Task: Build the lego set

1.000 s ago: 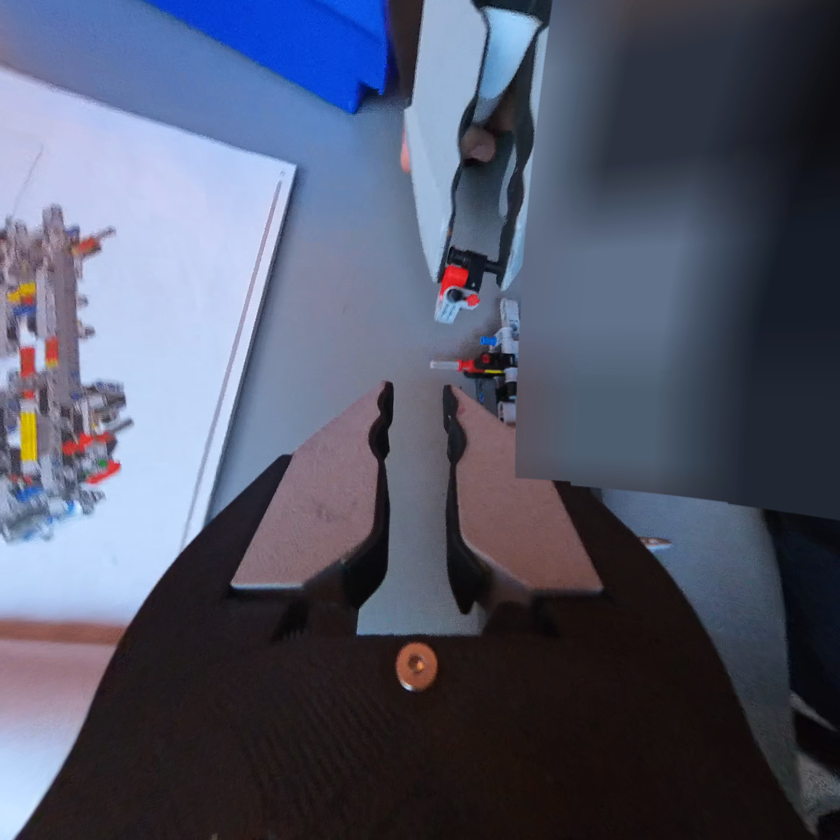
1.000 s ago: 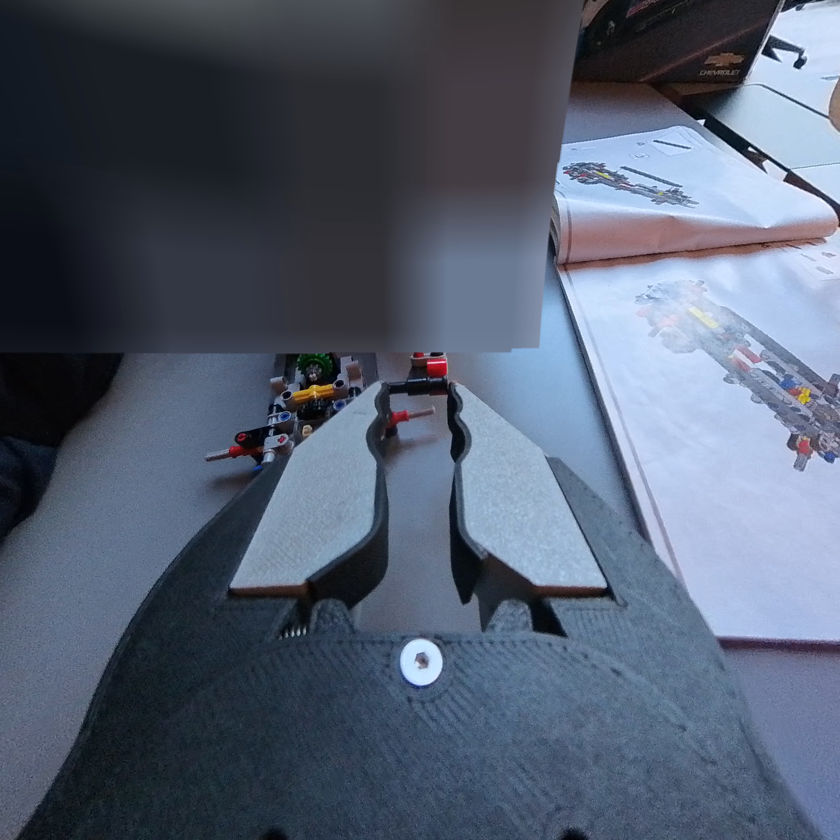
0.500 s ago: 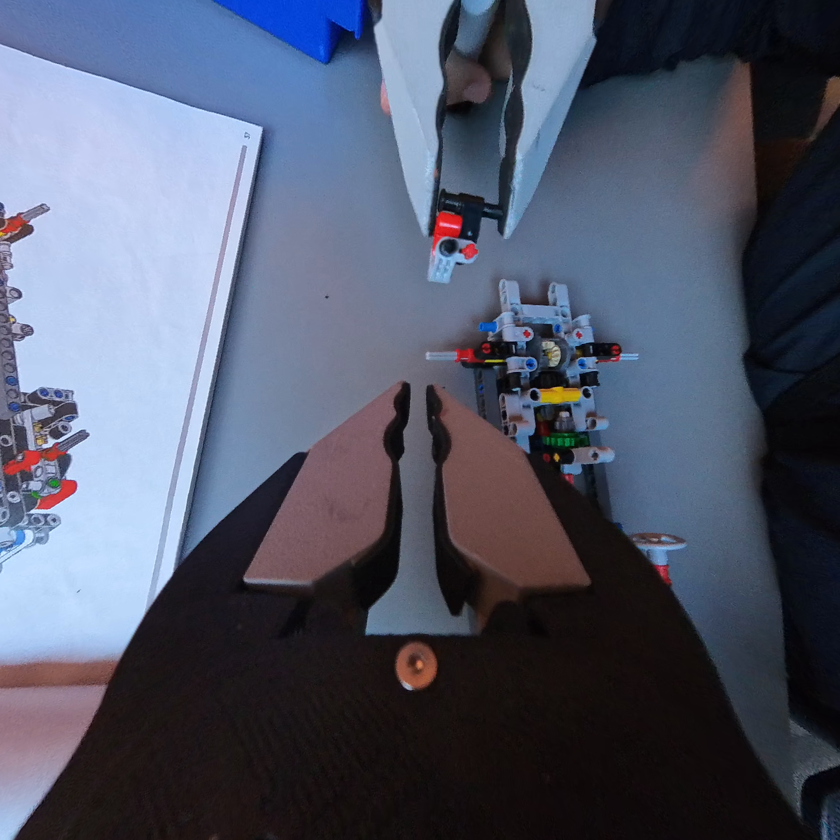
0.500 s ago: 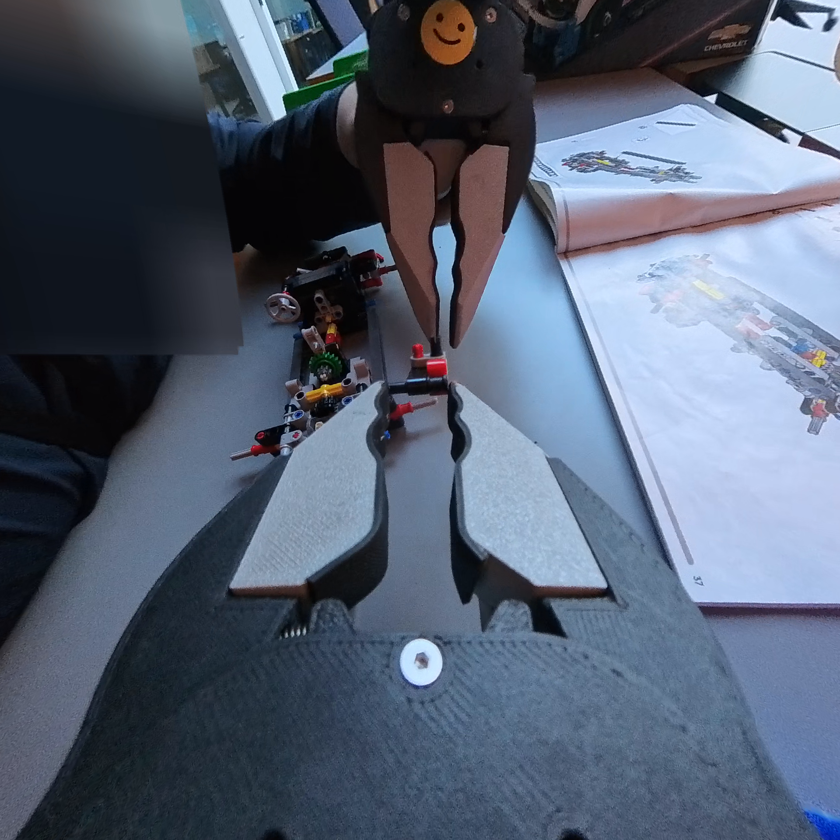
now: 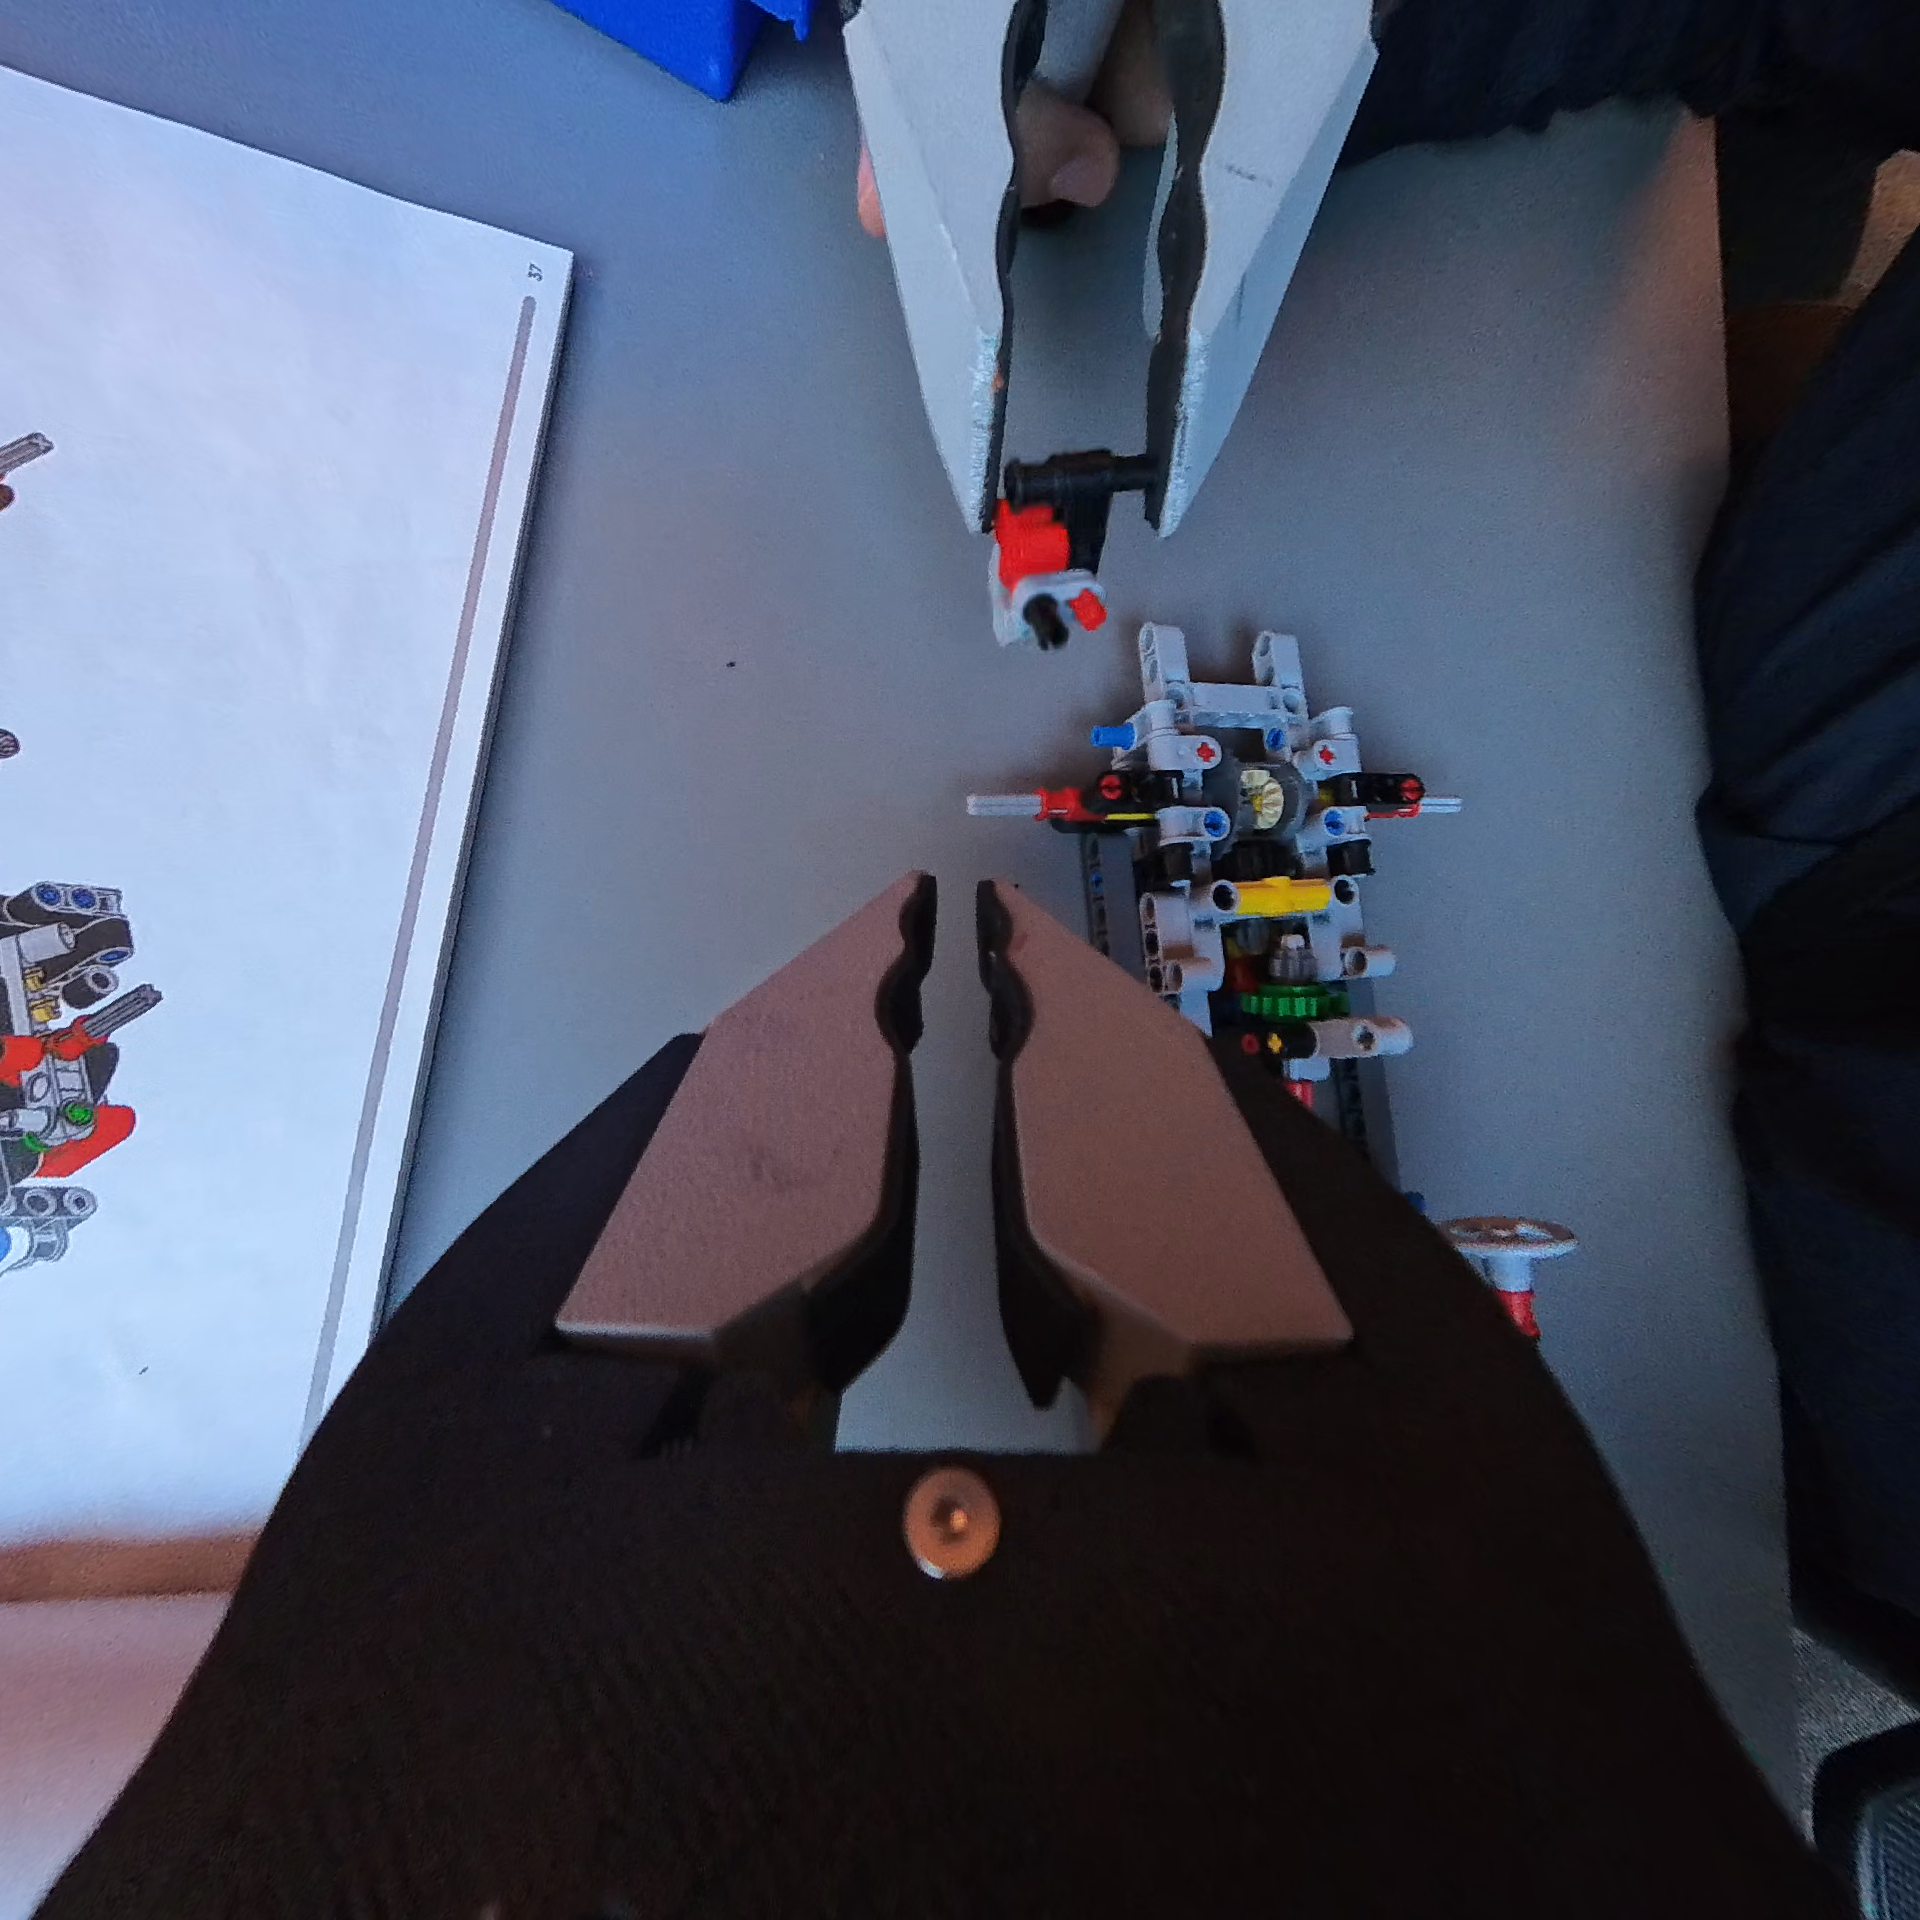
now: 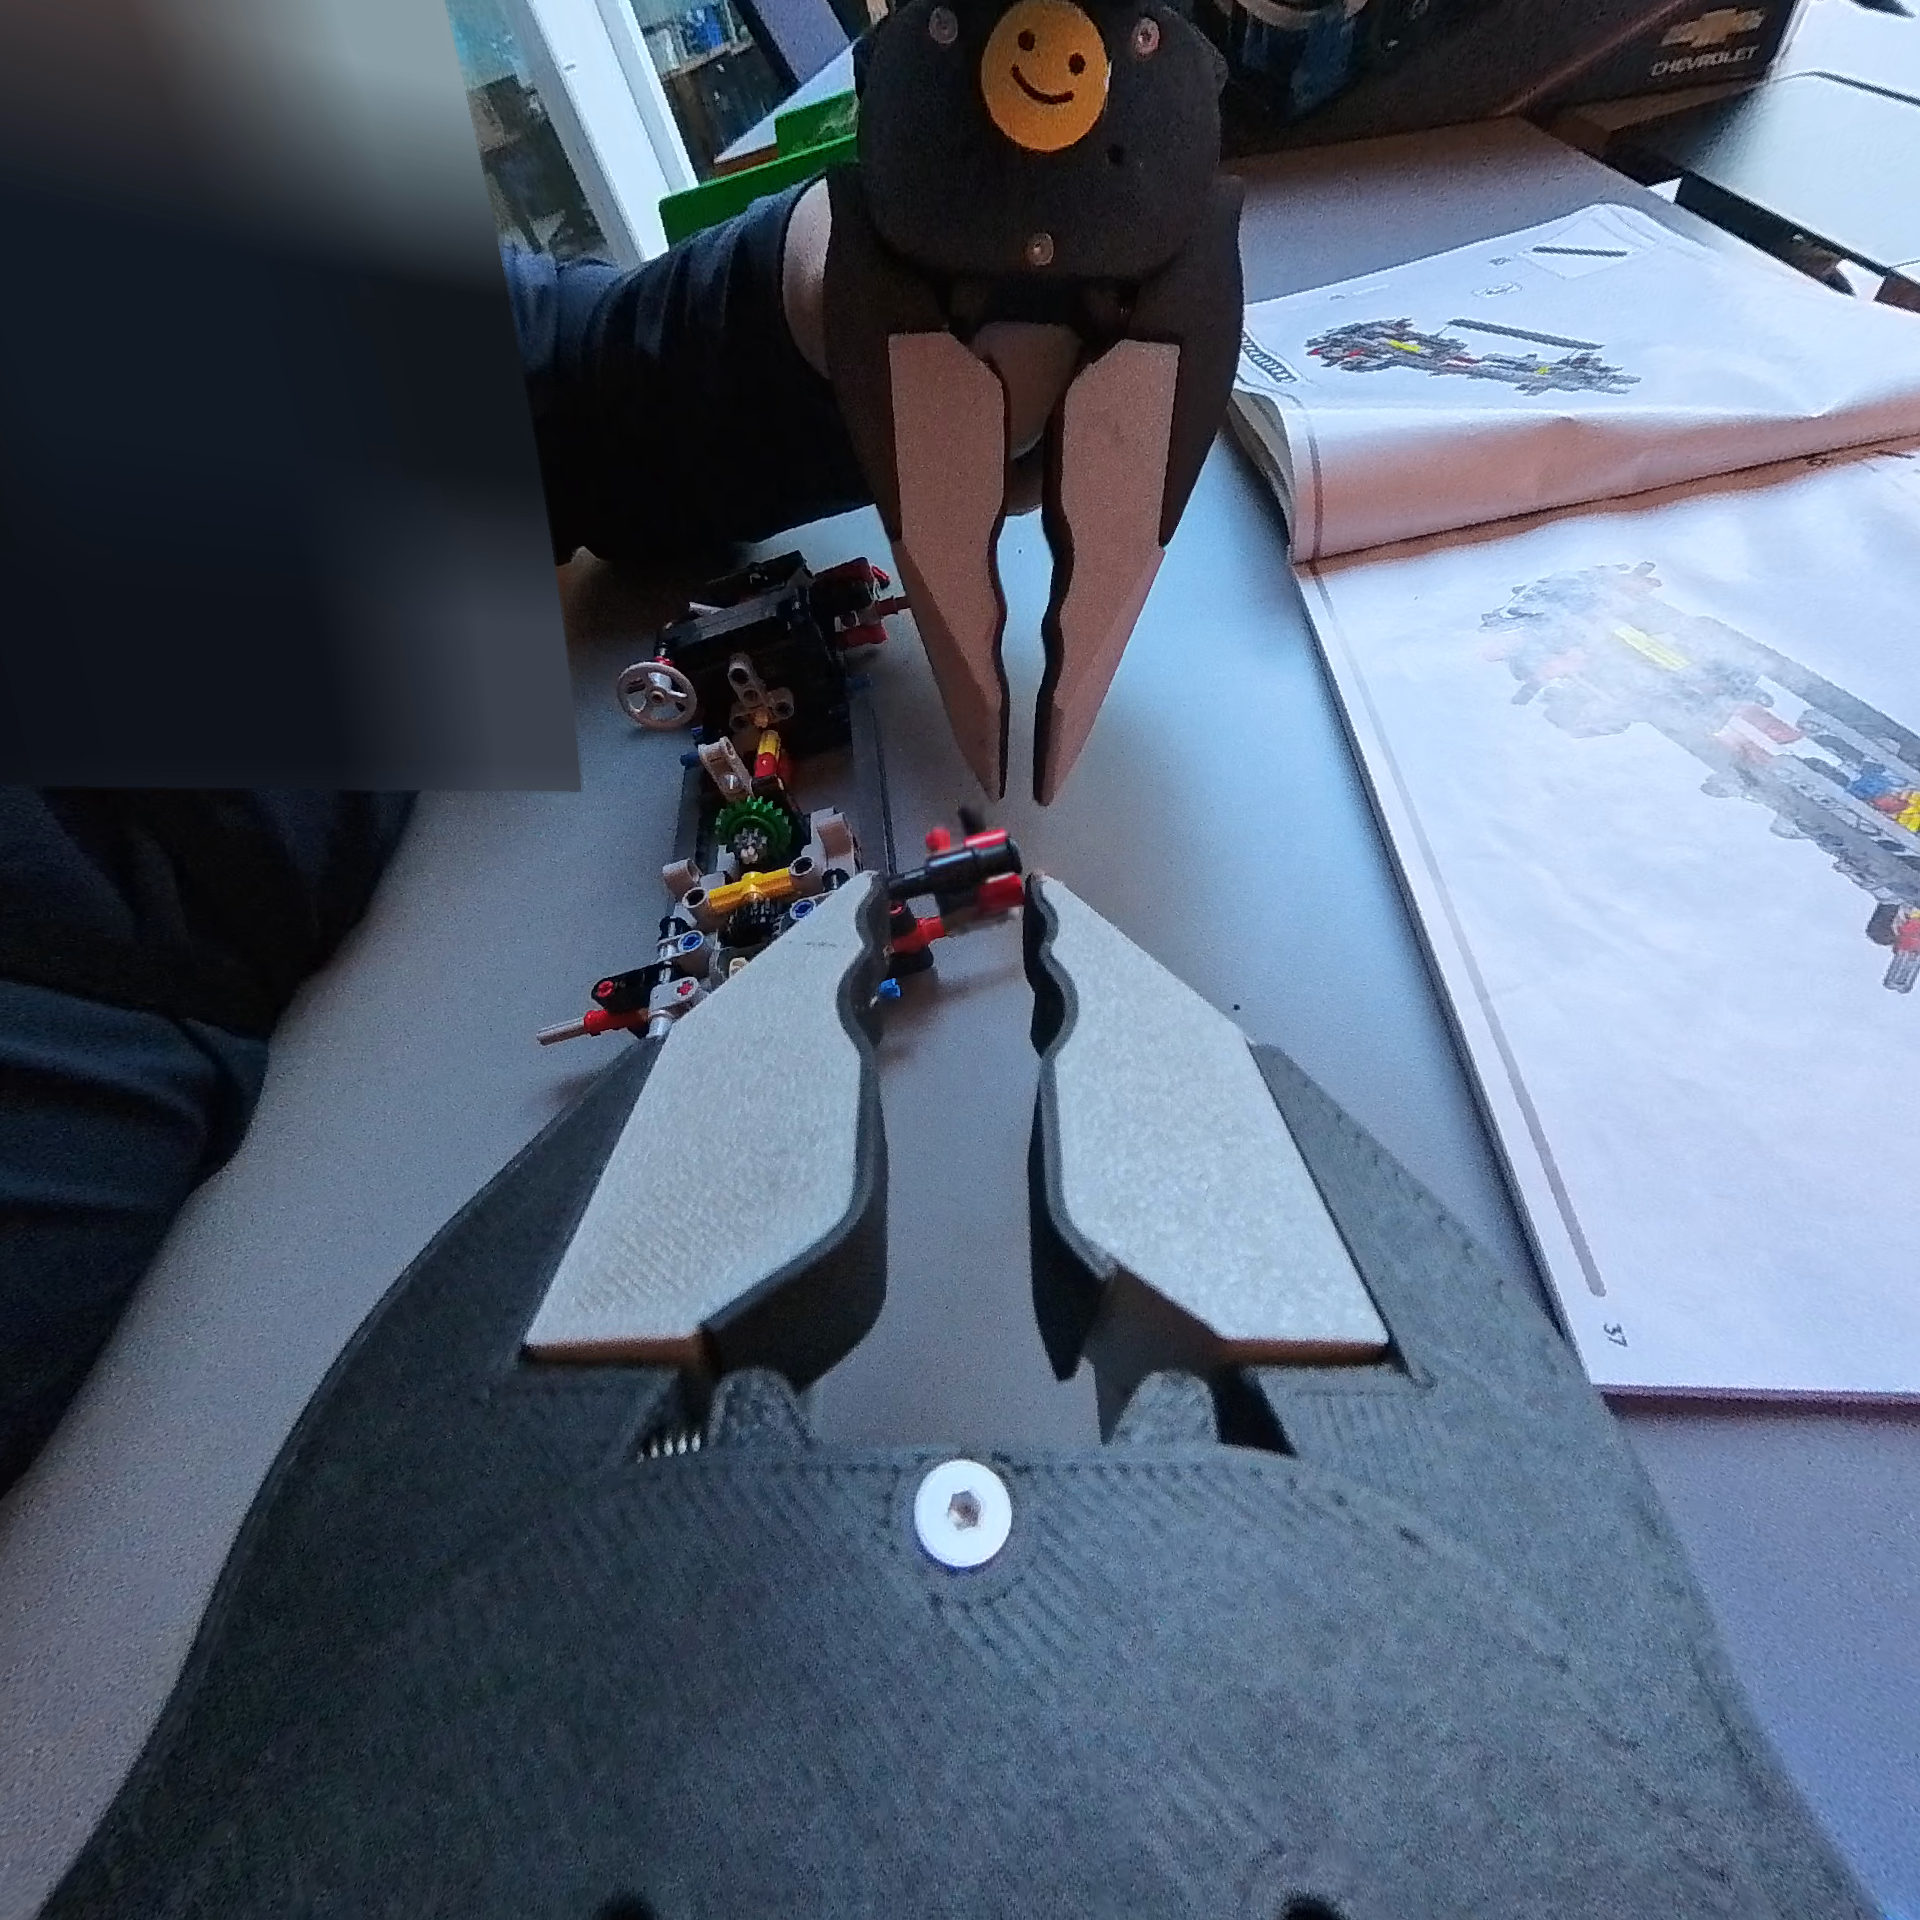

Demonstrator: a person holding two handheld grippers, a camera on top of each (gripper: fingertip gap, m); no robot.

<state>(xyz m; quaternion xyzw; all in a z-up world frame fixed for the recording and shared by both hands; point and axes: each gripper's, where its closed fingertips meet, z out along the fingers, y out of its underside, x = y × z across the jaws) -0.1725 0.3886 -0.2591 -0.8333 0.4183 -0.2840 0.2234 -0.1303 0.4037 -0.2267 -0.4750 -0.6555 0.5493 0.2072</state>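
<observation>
Right wrist view shows the right tongs clamped across a small black-and-red brick piece, its black pin spanning from one grey fingertip to the other and both pads bearing on its ends, so the piece hangs clear of the grey table with its red end pointing away from the brick chassis. Held crosswise like this, the piece leaves its free end exposed, which I judge suits presenting it to the chassis lying just beside it. The left tongs hover just beside the chassis too, on the side facing the open instruction booklet; their brown fingers stand nearly together with a narrow slit between them and nothing gripped (bare table shows through the slit). Pointed tip to tip at the held piece, they look poised as a helper. Beyond the chassis from the booklet lies a dark sleeve.
</observation>
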